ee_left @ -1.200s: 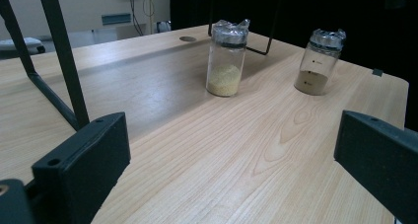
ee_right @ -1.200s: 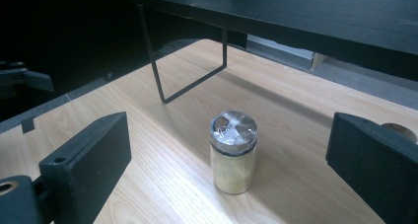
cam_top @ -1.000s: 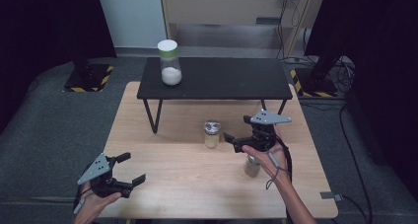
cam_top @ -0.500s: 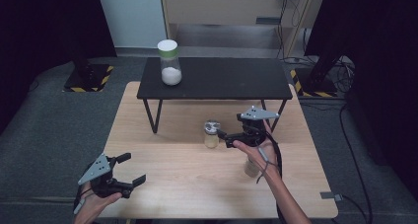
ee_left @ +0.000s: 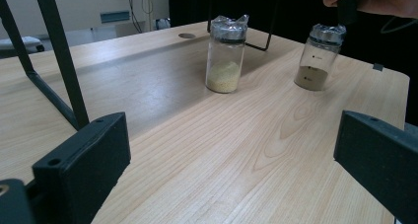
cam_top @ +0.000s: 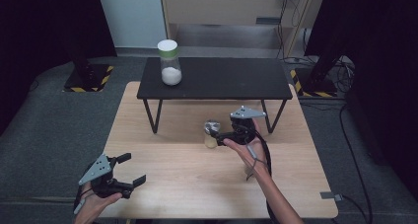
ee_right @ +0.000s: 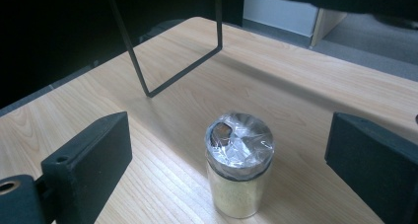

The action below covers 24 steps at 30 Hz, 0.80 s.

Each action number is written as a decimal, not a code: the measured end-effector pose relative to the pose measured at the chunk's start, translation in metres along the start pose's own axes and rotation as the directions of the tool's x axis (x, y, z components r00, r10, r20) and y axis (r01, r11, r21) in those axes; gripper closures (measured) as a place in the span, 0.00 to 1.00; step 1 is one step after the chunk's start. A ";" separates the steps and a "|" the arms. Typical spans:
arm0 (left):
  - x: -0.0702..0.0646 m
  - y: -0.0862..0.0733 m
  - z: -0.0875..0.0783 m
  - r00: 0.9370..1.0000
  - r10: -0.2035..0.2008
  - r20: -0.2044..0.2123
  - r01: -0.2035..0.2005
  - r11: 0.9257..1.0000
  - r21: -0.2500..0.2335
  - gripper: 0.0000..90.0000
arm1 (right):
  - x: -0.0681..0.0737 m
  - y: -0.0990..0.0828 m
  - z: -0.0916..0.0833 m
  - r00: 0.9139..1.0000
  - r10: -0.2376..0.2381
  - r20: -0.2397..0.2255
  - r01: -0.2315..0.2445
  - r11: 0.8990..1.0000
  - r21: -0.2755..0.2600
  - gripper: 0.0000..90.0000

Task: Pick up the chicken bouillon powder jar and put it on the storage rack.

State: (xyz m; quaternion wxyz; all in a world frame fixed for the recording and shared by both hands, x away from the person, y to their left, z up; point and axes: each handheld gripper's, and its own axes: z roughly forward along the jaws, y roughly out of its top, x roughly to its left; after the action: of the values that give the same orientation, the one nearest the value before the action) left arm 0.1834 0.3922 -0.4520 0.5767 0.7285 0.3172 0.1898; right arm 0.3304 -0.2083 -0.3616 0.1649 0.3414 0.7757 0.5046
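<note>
Yellow grains half-fill the foil-capped jar [ee_right: 240, 170] between the right tongs' [cam_top: 220, 136] spread jaws.

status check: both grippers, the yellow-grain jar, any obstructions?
Right gripper open, jaws either side of yellow-grain jar, not touching. Left gripper open, idle near table edge. Brown-powder jar apart; nothing in the way.

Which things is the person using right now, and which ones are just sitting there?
In use:
- right gripper, open, jaws either side of the jar
- small jar of yellow grains

Just sitting there:
- jar with darker powder
- big green-lidded jar on the black shelf
- left gripper, open, away from the jars
</note>
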 end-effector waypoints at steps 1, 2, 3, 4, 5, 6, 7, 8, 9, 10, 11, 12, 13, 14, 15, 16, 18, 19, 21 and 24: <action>0.000 0.000 0.000 1.000 0.001 0.000 -0.001 1.000 0.001 0.00 | 0.001 0.000 0.002 1.000 -0.003 0.004 0.003 1.000 0.002 0.05; 0.000 0.000 0.000 1.000 0.001 0.001 -0.001 1.000 0.001 0.00 | 0.001 0.000 0.002 1.000 -0.003 0.004 0.003 1.000 0.002 0.05; 0.000 0.000 0.000 1.000 0.001 0.001 -0.001 1.000 0.002 0.00 | 0.003 0.001 0.006 1.000 -0.009 0.010 0.009 1.000 0.009 0.05; 0.000 0.000 0.000 1.000 0.001 0.002 -0.001 1.000 0.001 0.00 | 0.003 0.001 0.006 1.000 -0.009 0.010 0.009 1.000 0.009 0.05; 0.000 0.000 0.000 1.000 -0.001 0.002 0.001 1.000 0.000 0.00 | 0.003 0.002 0.008 1.000 -0.009 0.012 0.009 1.000 0.013 0.05; 0.000 0.000 0.000 1.000 -0.001 0.001 0.001 1.000 0.000 0.00 | 0.004 0.003 0.012 1.000 -0.014 0.018 0.014 1.000 0.021 0.05; 0.000 0.000 0.000 1.000 -0.001 0.001 0.001 1.000 -0.001 0.00 | 0.004 0.003 0.012 1.000 -0.014 0.018 0.014 1.000 0.021 0.05; 0.000 0.000 0.000 1.000 -0.001 0.001 0.001 1.000 -0.001 0.00 | 0.004 0.004 0.015 1.000 -0.012 0.020 0.012 1.000 0.026 0.05; 0.000 0.000 0.000 1.000 0.000 0.001 0.000 1.000 0.000 0.00 | 0.004 0.004 0.015 1.000 -0.012 0.020 0.012 1.000 0.026 0.05; 0.000 0.000 0.000 1.000 0.000 0.001 0.000 1.000 0.001 0.00 | 0.005 0.005 0.018 1.000 -0.012 0.022 0.011 0.999 0.033 0.05; 0.000 0.000 0.000 1.000 0.000 0.002 0.000 1.000 0.001 0.00 | 0.005 0.005 0.020 1.000 -0.013 0.026 0.012 0.999 0.037 0.05; 0.000 0.000 0.000 1.000 0.000 0.002 0.000 1.000 0.001 0.00 | 0.006 0.005 0.021 0.999 -0.013 0.031 0.012 0.999 0.040 0.05; 0.000 0.000 0.000 1.000 -0.001 0.002 0.001 1.000 0.001 0.00 | 0.006 0.005 0.024 0.999 -0.012 0.038 0.010 0.999 0.043 0.06; 0.000 0.000 0.000 1.000 -0.002 0.002 0.002 1.000 0.000 0.00 | 0.006 0.005 0.024 0.999 -0.012 0.038 0.010 0.999 0.043 0.06; 0.000 0.000 0.000 1.000 -0.002 0.002 0.002 1.000 0.000 0.00 | 0.007 0.005 0.027 0.999 -0.011 0.045 0.009 0.999 0.047 0.06; 0.000 0.000 0.000 1.000 -0.002 0.002 0.002 1.000 0.000 0.00 | 0.008 0.005 0.029 0.999 -0.014 0.051 0.011 0.999 0.053 0.06; 0.000 0.000 0.000 1.000 -0.002 0.002 0.002 1.000 0.000 0.00 | 0.008 0.006 0.033 0.999 -0.014 0.053 0.011 0.998 0.062 0.06; 0.000 0.000 0.000 1.000 -0.002 0.002 0.002 1.000 0.000 0.00 | 0.008 0.005 0.034 0.999 -0.011 0.050 0.007 0.998 0.063 0.06; 0.000 0.000 0.000 1.000 -0.003 0.002 0.003 1.000 0.001 0.00 | 0.009 0.006 0.040 0.998 -0.015 0.054 0.012 0.998 0.069 0.06; 0.000 0.000 0.000 1.000 -0.003 0.002 0.003 1.000 0.002 0.00 | 0.009 0.007 0.044 0.998 -0.013 0.055 0.009 0.997 0.079 0.06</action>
State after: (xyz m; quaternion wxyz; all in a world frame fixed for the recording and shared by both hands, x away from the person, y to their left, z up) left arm 0.1836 0.3924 -0.4522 0.5767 0.7286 0.3182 0.1880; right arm 0.3531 -0.1712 -0.3741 0.1758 0.3572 0.7919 0.4631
